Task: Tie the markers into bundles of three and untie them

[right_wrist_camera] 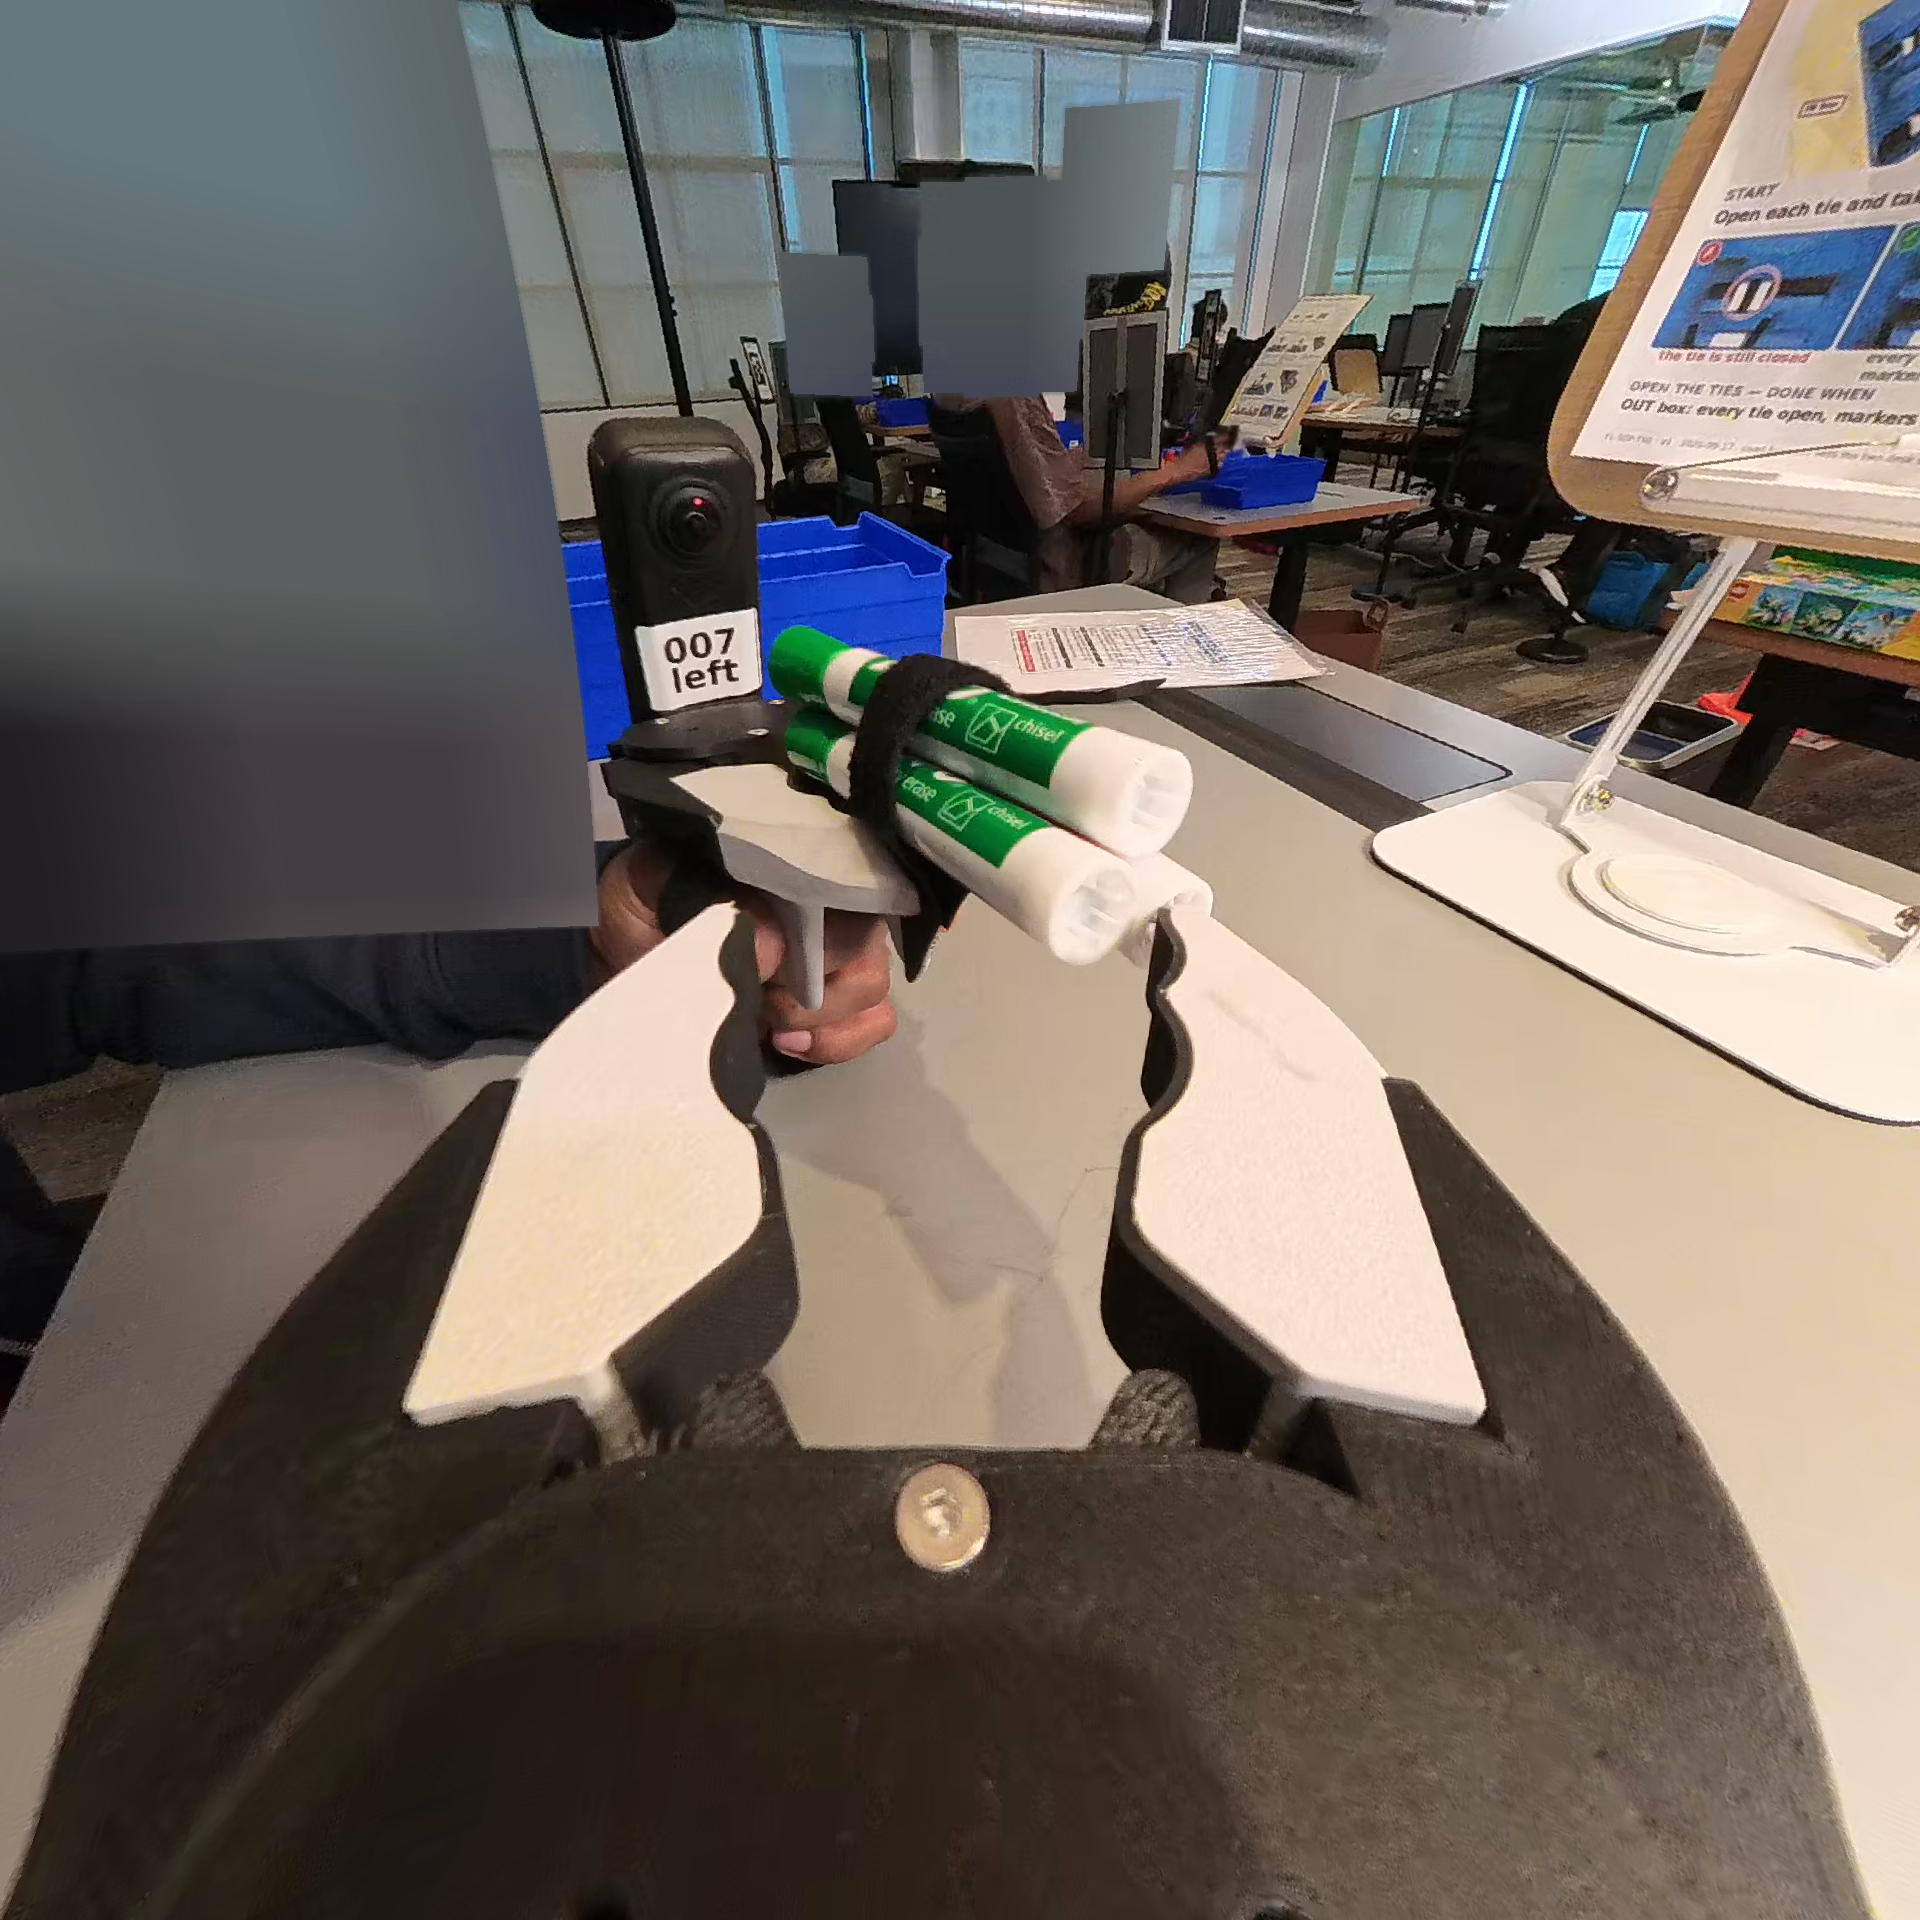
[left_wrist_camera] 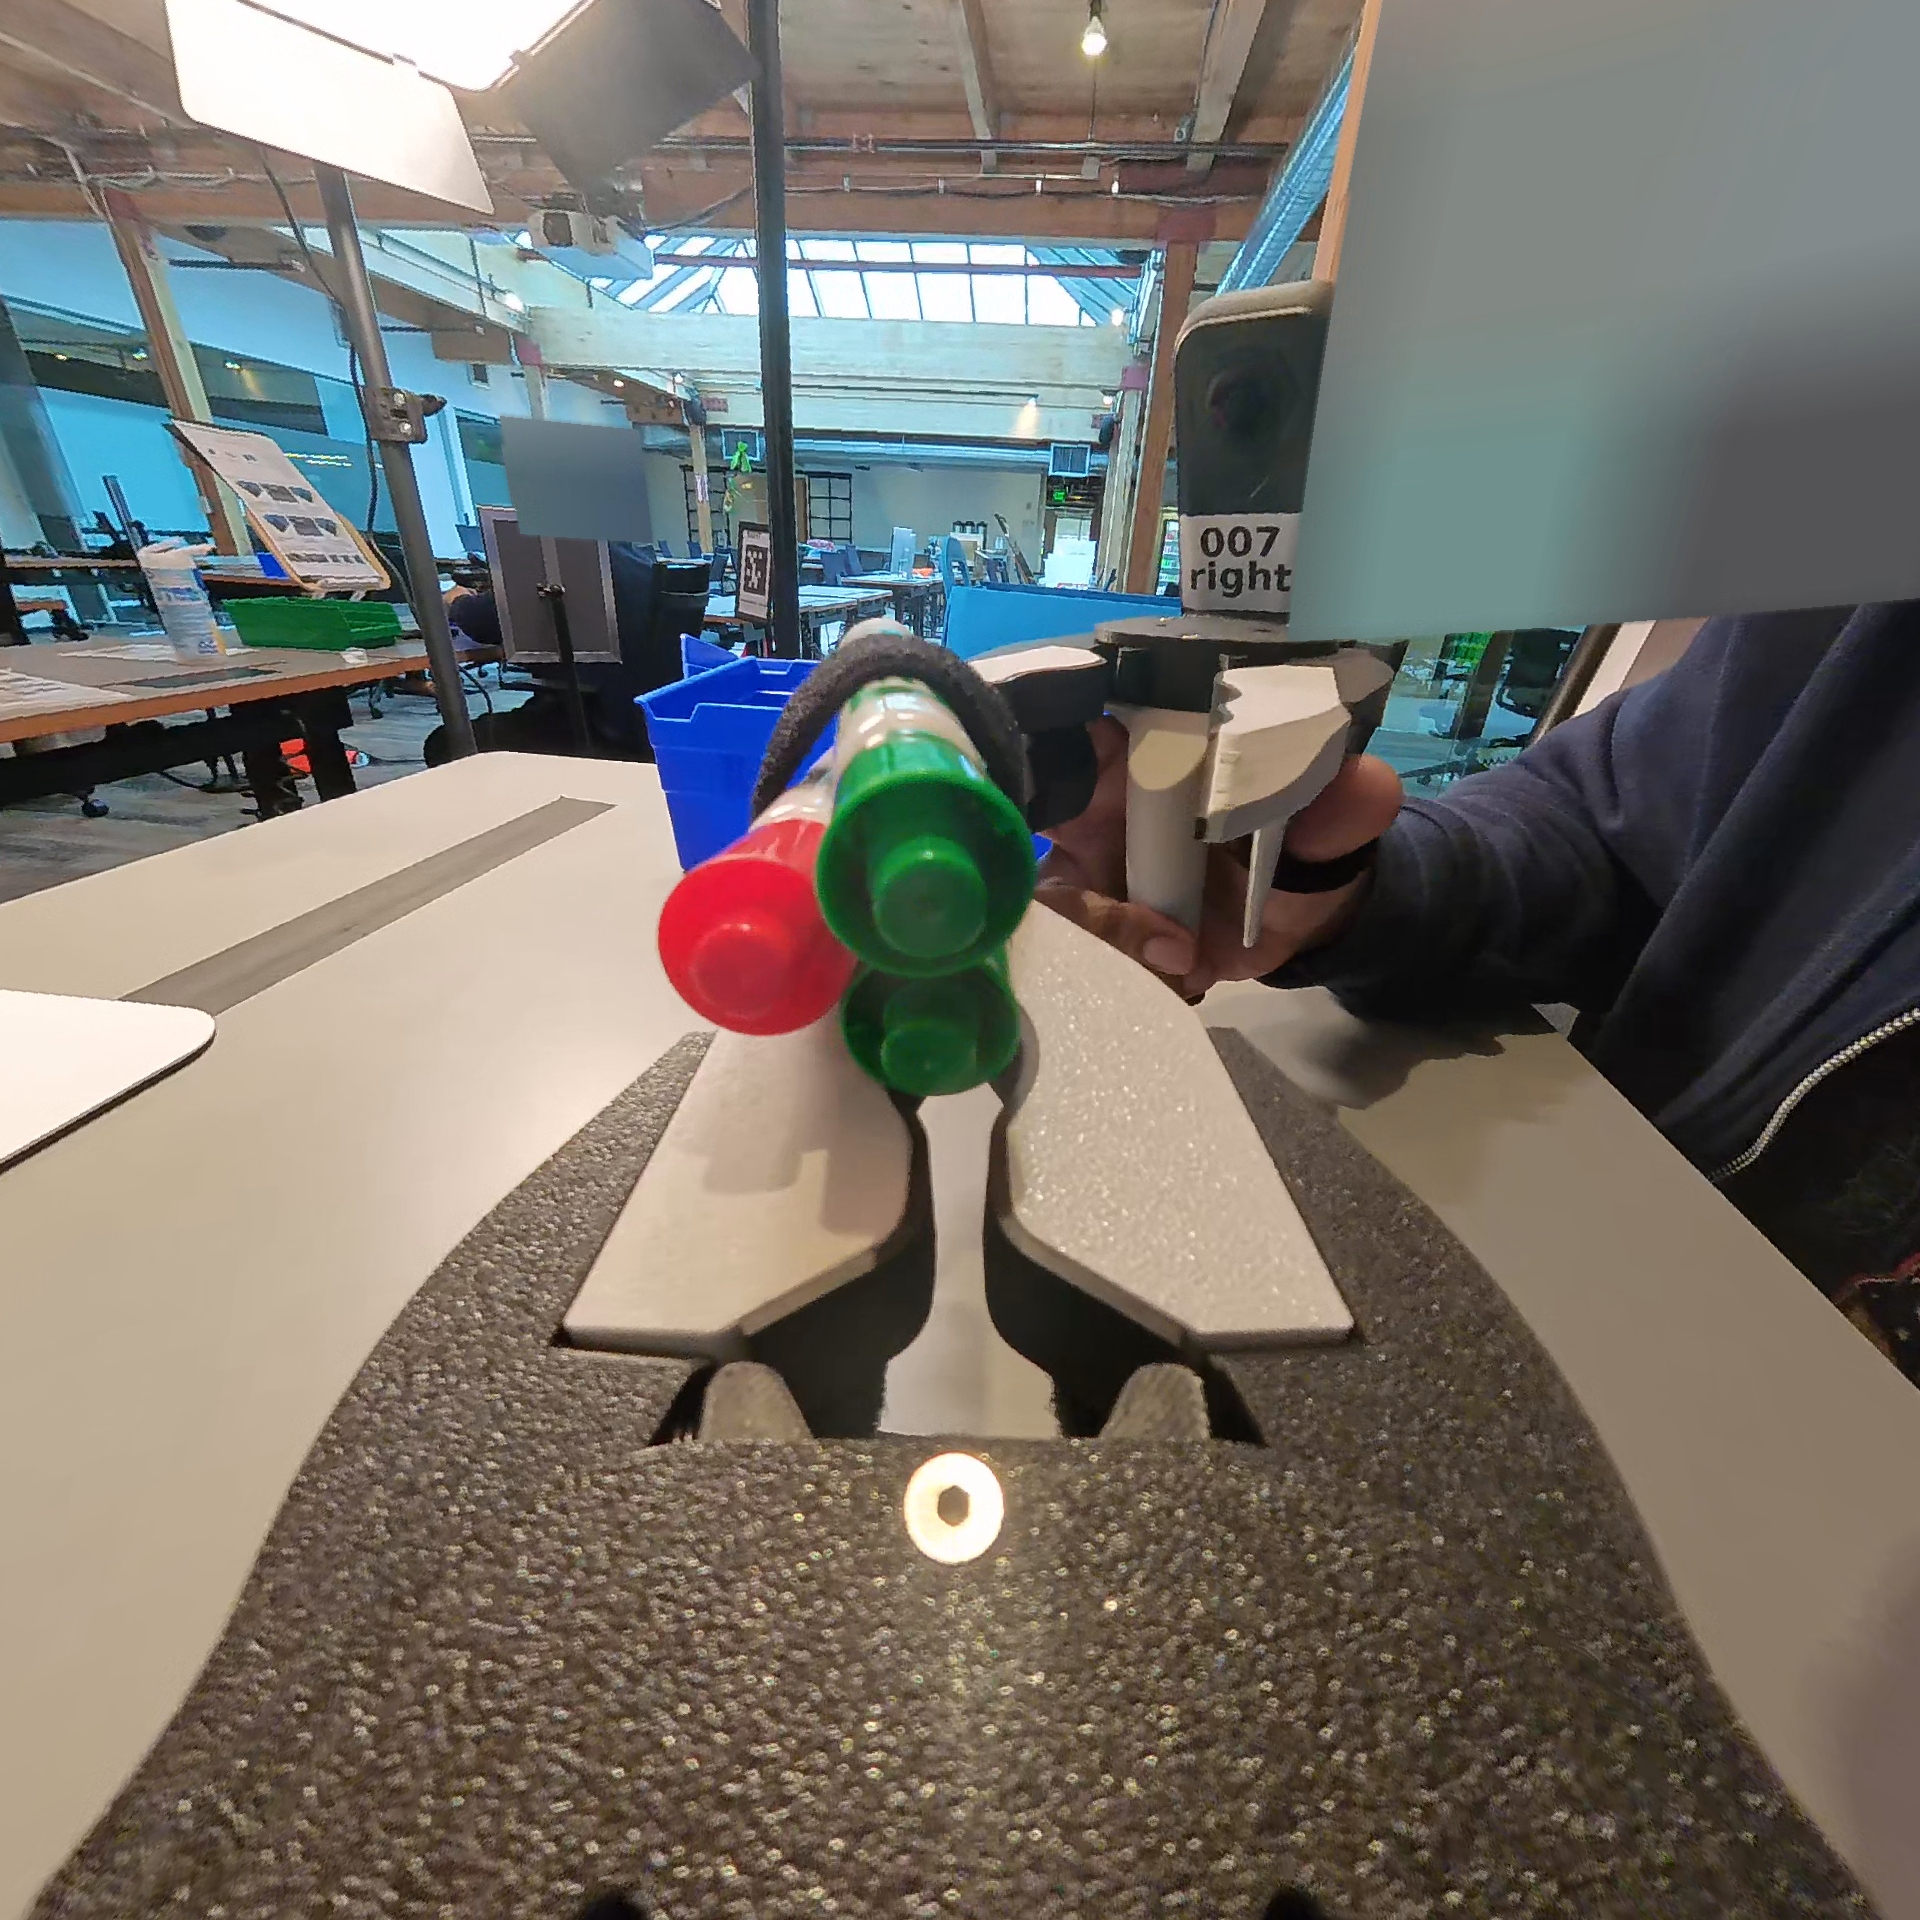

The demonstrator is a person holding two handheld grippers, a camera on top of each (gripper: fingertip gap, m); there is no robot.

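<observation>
3 markers, 2 green-capped (left_wrist_camera: 923,894) and 1 red-capped (left_wrist_camera: 750,940), sit pinched in the left gripper (left_wrist_camera: 961,1049), whose white fingers (left_wrist_camera: 1153,1132) are drawn in on the bundle's capped end, caps pointing back toward that gripper's camera. A black fabric strap (left_wrist_camera: 997,707) loops around the bundle farther along the barrels; seen from the right wrist view, the strap (right_wrist_camera: 894,743) wraps the green-and-white barrels (right_wrist_camera: 997,758) just past the left gripper (right_wrist_camera: 821,862), with a loose tail lying off to the side. The bundle is held up in the air above the grey bench (right_wrist_camera: 1299,1039), not resting on it.

The right gripper (right_wrist_camera: 951,987) is spread wide, nothing between its fingers (right_wrist_camera: 1262,1132); one fingertip is just beside the open white ends of the barrels, and whether it touches them I cannot tell. In the left wrist view that right gripper (left_wrist_camera: 1049,686) reaches in at the strap from the side, a hand (left_wrist_camera: 1247,862) in a dark sleeve gripping its handle.

Beyond the bundle a blue bin (left_wrist_camera: 717,748) stands near the bench's far edge. A white stand base (right_wrist_camera: 1662,914) carrying an instruction board (right_wrist_camera: 1766,260) sits toward a bench corner, and a laminated sheet (right_wrist_camera: 1132,644) lies at the far edge
</observation>
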